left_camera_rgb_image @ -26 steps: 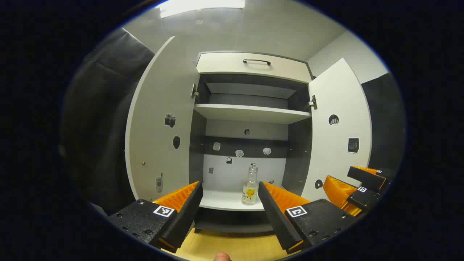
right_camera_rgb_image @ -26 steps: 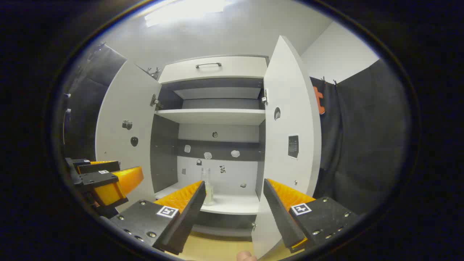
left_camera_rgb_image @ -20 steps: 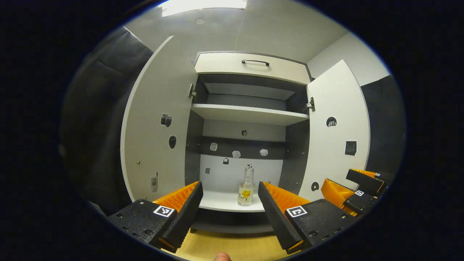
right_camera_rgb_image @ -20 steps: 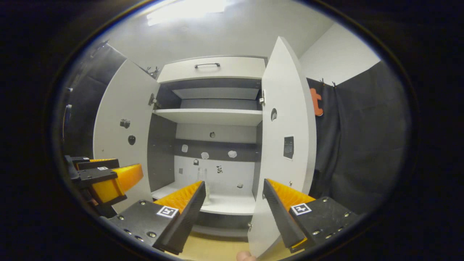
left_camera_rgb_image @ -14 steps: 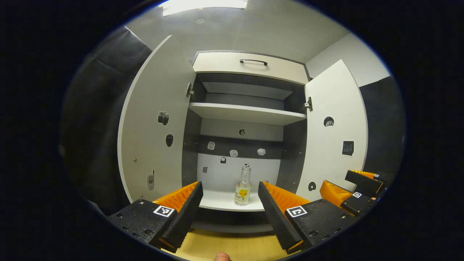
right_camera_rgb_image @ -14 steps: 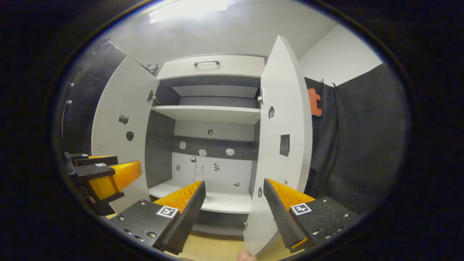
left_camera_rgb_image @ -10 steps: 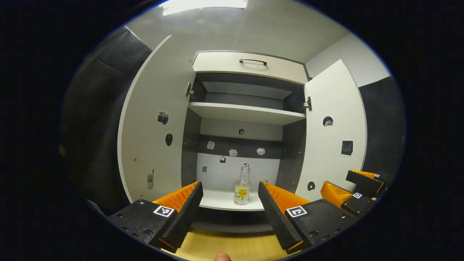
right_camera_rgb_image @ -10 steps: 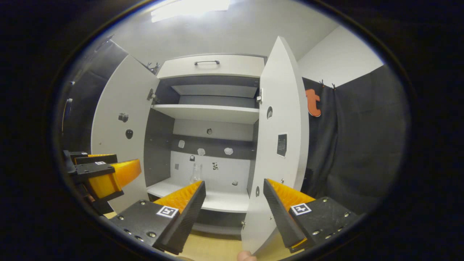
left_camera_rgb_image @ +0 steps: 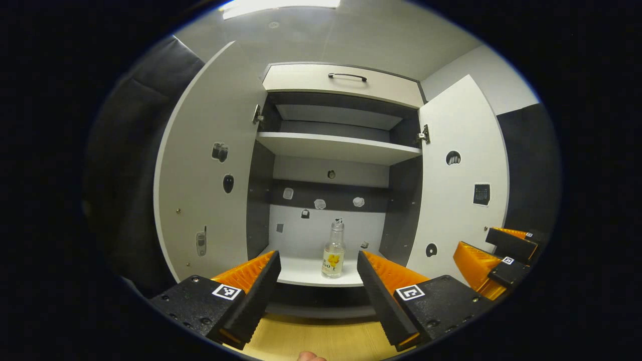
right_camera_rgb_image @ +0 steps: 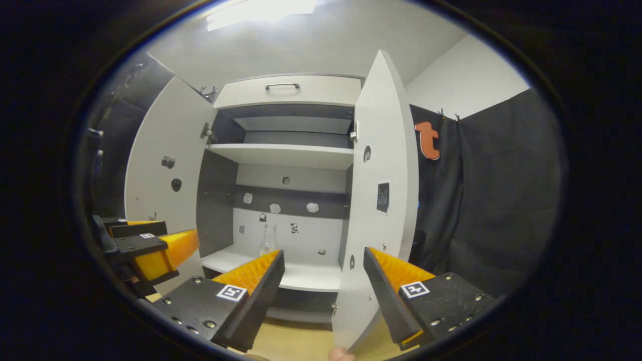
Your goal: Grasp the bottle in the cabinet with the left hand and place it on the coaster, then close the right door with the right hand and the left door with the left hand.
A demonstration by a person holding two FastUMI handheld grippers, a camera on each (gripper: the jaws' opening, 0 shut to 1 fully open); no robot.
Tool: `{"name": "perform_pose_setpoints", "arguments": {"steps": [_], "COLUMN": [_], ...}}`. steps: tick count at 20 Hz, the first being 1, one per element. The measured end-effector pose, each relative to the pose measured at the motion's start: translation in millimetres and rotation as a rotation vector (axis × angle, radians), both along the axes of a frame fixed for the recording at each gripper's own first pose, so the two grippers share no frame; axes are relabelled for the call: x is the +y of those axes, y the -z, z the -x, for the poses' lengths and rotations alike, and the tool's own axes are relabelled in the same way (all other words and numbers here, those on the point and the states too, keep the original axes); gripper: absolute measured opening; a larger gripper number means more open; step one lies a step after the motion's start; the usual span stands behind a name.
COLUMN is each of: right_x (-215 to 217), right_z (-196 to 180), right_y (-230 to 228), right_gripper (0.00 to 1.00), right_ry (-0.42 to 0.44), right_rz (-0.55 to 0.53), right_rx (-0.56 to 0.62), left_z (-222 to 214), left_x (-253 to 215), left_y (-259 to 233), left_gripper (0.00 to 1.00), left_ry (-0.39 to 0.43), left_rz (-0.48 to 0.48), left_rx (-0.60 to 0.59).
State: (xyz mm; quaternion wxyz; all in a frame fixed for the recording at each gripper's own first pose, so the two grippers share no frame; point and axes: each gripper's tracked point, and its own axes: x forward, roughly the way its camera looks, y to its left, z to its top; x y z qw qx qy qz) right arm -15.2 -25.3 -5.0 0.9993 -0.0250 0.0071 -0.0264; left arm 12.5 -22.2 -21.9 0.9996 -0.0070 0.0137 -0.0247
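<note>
A clear glass bottle (left_camera_rgb_image: 333, 250) with a yellow label stands upright on the bottom shelf (left_camera_rgb_image: 306, 273) of the open cabinet, near its front edge. My left gripper (left_camera_rgb_image: 317, 256) is open in front of the cabinet, short of the bottle, which appears between its fingers, nearer the right one. My right gripper (right_camera_rgb_image: 323, 253) is open too, with the edge of the open right door (right_camera_rgb_image: 383, 200) showing between its fingers. In the right gripper view the bottle (right_camera_rgb_image: 267, 241) is partly hidden behind the left finger. Both the left door (left_camera_rgb_image: 205, 165) and the right door (left_camera_rgb_image: 461, 180) stand wide open.
A wooden surface (left_camera_rgb_image: 321, 338) lies below the cabinet's base. The upper shelf (left_camera_rgb_image: 336, 148) is bare, and a drawer with a dark handle (left_camera_rgb_image: 347, 76) sits on top. The right gripper (left_camera_rgb_image: 494, 260) hangs at lower right of the left gripper view; the left gripper (right_camera_rgb_image: 145, 245) at lower left of the right gripper view.
The left gripper has edged closer, and the bottle has drifted left towards the middle of its fingers. The right gripper's view has swung right, bringing the right door's edge between its fingers.
</note>
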Motion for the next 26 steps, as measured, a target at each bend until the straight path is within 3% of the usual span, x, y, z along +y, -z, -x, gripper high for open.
{"name": "perform_pose_setpoints", "arguments": {"steps": [7,11,15,17,23,25,26], "right_x": [-31,-61,-93,-106,-132,-136,-137], "right_z": [20,31,44,50,68,71,72], "right_y": [-2,-6,-8,-7,5,7,8], "right_gripper": [0.96,0.92,0.96,0.92,0.96,0.99,0.96], "right_ry": [0.082,0.177,0.281,0.335,0.438,0.457,0.464], "right_rz": [-0.014,-0.018,0.003,0.020,0.053,0.063,0.067], "right_rx": [-0.009,-0.021,-0.024,-0.020,0.019,0.028,0.033], "left_z": [-76,-132,-190,-217,-285,-296,-299], "left_x": [-14,-27,-39,-45,-48,-52,-50], "left_y": [18,34,51,59,92,101,103], "left_gripper": [0.96,0.96,0.95,0.95,0.93,0.87,0.69], "left_ry": [0.034,0.052,0.058,0.059,0.041,0.044,0.034], "left_rz": [-0.032,-0.059,-0.089,-0.088,-0.056,-0.045,-0.047], "left_rx": [0.018,0.029,0.054,0.064,0.151,0.174,0.179]}}
